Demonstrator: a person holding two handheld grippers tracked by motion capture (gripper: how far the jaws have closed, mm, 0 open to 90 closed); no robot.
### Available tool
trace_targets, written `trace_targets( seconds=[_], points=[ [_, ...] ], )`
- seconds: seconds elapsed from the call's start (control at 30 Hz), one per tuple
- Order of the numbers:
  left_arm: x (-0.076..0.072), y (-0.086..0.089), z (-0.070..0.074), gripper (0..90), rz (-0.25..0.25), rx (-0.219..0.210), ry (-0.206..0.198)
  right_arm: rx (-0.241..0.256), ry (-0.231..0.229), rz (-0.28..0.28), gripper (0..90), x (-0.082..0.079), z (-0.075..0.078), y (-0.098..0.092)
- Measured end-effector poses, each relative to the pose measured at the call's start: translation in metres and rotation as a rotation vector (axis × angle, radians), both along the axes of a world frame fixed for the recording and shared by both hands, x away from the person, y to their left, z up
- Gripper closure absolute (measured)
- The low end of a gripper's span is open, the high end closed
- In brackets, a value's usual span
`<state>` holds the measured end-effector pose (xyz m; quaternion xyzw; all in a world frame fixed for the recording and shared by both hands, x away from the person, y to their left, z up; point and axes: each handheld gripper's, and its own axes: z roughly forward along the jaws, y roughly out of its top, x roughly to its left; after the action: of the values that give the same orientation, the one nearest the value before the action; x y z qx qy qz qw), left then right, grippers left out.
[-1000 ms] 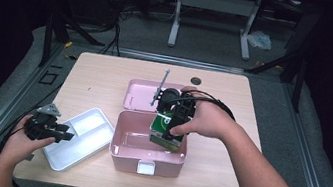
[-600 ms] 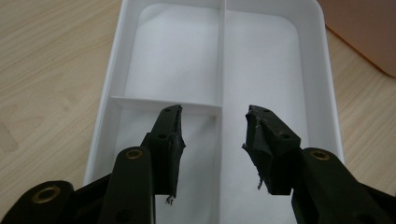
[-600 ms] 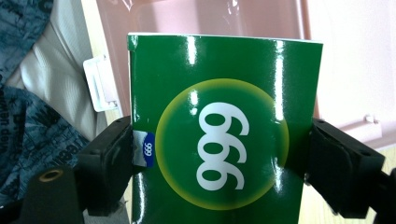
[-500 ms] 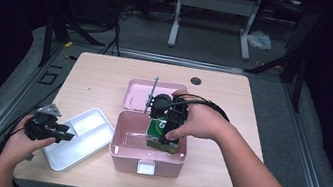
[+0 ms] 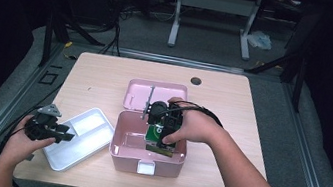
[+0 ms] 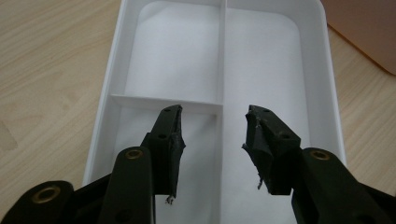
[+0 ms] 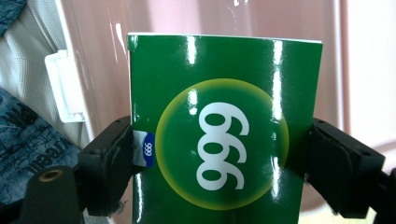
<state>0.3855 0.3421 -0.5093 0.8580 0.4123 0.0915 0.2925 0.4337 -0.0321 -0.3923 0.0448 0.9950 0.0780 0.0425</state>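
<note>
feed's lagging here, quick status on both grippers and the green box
Right gripper shut on green box, lowered inside pink bin. Left gripper open, empty, over white tray. Nothing in the way.

Each black gripper [image 6: 212,135] has brass-ringed screw holes, frayed jaw pads, trailing black cable.

Left hand [image 5: 25,139] at near left, forearm coming up from the bottom edge, holding the left gripper [image 5: 63,130] low and roughly level, pointing right. Its jaws stand apart with a clear gap, nothing between them. Right forearm reaches in diagonally from near right toward centre. Right hand [image 5: 194,128] wraps the right gripper [image 5: 159,140], tipped downward and toward the near side. Its jaws are clamped from both sides on something held between them.
</note>
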Motion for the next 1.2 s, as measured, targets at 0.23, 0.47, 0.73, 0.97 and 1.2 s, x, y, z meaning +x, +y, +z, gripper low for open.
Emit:
trace_targets(
  seconds=[0.23,0.47,0.73,0.97,1.2],
  points=[
    [0.000,0.000,-0.001,56.1,0.000,0.007,0.004,0.000,0.004,-0.006,16.4,0.003,-0.017,-0.003],
    [0.000,0.000,-0.001,56.1,0.003,0.005,0.000,-0.001,0.020,-0.011,16.3,0.006,-0.029,-0.004],
    [-0.001,0.000,-0.001,56.1,0.001,0.008,0.003,-0.005,0.016,-0.024,16.2,0.008,-0.042,-0.005],
    [0.000,-0.001,-0.002,56.1,-0.002,0.011,0.005,-0.019,0.027,-0.039,16.0,0.011,-0.050,-0.007],
    [0.000,-0.001,-0.002,56.1,0.000,0.010,0.007,-0.031,0.040,-0.048,15.7,0.012,-0.052,-0.009]
  ],
)
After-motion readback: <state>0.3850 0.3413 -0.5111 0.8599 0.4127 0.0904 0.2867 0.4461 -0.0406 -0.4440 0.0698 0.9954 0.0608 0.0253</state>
